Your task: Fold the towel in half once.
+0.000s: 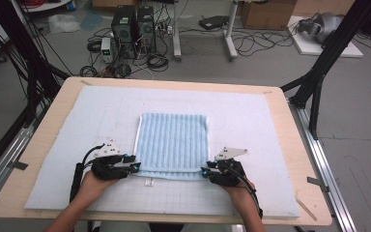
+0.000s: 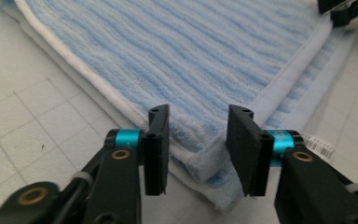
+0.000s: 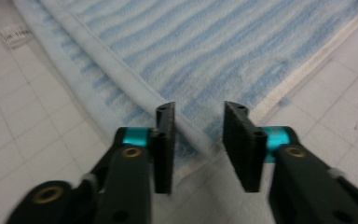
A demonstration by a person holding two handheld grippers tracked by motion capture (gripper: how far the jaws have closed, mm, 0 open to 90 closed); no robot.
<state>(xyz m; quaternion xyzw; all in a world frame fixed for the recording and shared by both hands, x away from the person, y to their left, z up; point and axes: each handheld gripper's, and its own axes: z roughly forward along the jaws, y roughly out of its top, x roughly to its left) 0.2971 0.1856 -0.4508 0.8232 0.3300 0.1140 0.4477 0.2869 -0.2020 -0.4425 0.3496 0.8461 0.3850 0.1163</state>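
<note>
Towel [image 1: 174, 140], blue-striped with a white border, lies flat near the middle of the pale gridded mat [image 1: 251, 121] that covers the counter [image 1: 299, 145]. It already appears doubled over: the left gripper view shows two layers stacked at the near corner, and a care label [image 1: 148, 182] sticks out from under the near edge onto the mat. At least one fold is therefore judged complete.

The left hand-held gripper [image 1: 134, 163] sits at the towel's near left corner with its jaws apart, straddling the layered corner without pinching it. The right hand-held gripper [image 1: 206, 170] sits at the near right corner, jaws likewise apart, the bordered edge lying between and just ahead of them. Neither tool has cloth clamped.

Assessment: the work stands at the start of a further fold. Both corners remain to be gripped, lifted and carried across toward the far edge, then released and squared. The layers look reasonably aligned, though the lower one peeks out slightly along the near edge.
</note>
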